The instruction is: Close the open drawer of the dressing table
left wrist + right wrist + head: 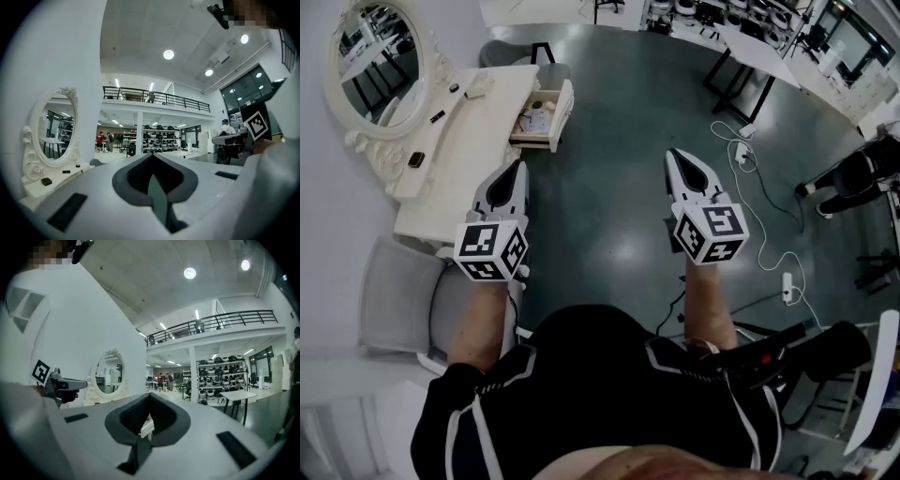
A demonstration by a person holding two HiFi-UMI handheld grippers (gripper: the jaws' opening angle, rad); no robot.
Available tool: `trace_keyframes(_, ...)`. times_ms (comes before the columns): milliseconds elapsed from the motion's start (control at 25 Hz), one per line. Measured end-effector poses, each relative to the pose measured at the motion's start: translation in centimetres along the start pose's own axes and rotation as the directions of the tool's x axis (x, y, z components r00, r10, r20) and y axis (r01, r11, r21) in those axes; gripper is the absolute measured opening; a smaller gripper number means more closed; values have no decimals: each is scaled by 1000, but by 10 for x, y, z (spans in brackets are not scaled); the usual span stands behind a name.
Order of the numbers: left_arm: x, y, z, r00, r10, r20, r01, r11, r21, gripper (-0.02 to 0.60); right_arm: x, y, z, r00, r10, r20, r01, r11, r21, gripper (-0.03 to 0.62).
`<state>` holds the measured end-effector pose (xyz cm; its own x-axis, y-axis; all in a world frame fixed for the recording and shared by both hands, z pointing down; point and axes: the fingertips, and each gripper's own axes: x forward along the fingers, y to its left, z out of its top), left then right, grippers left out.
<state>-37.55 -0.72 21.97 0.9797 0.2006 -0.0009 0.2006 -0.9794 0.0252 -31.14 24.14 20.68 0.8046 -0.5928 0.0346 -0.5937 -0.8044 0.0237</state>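
Both our tongs are shut with nothing in them. The left gripper (519,166) has its jaws meeting in a point, and its own view shows the tips touching with only a thin slit below them. The right gripper (673,154) is the same, with its tips together and touching no object.

The left gripper hangs just off the front edge of the dressing table (473,141), aimed toward the drawer (563,107) but apart from it. The right gripper is out over the dark floor (609,187), well apart from the drawer.

Each gripper's cube shows black-and-white square markers. We can read no words on them. Any print on the papers in the drawer is too small to make out.

The drawer stands pulled out from the table's front. Its long axis runs along that front edge, and its face panel points away from the table toward the open floor. Small things lie inside it.

The oval mirror (380,54) stands at the back of the tabletop, and a few small dark items (416,159) lie on the top. A grey chair (394,300) sits beside the near end of the table.
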Motion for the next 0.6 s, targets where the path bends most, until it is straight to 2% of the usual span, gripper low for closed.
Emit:
trace_keyframes(200, 2, -3, -2, 1000, -6, -1, 6, 1000, -6, 0, -1, 0, -2, 1000, 2, 0, -2, 1000, 0, 3)
trace_keyframes(360, -2, -3, -1, 999, 27, 18, -26, 999, -35, 0, -6, -5, -4, 1000, -1, -4, 1, 1000, 8, 3)
trace_keyframes(600, 5, -16, 4, 999, 1, 36, 0, 1000, -31, 0, -14, -15, 4, 1000, 0, 30, -1, 999, 37, 5)
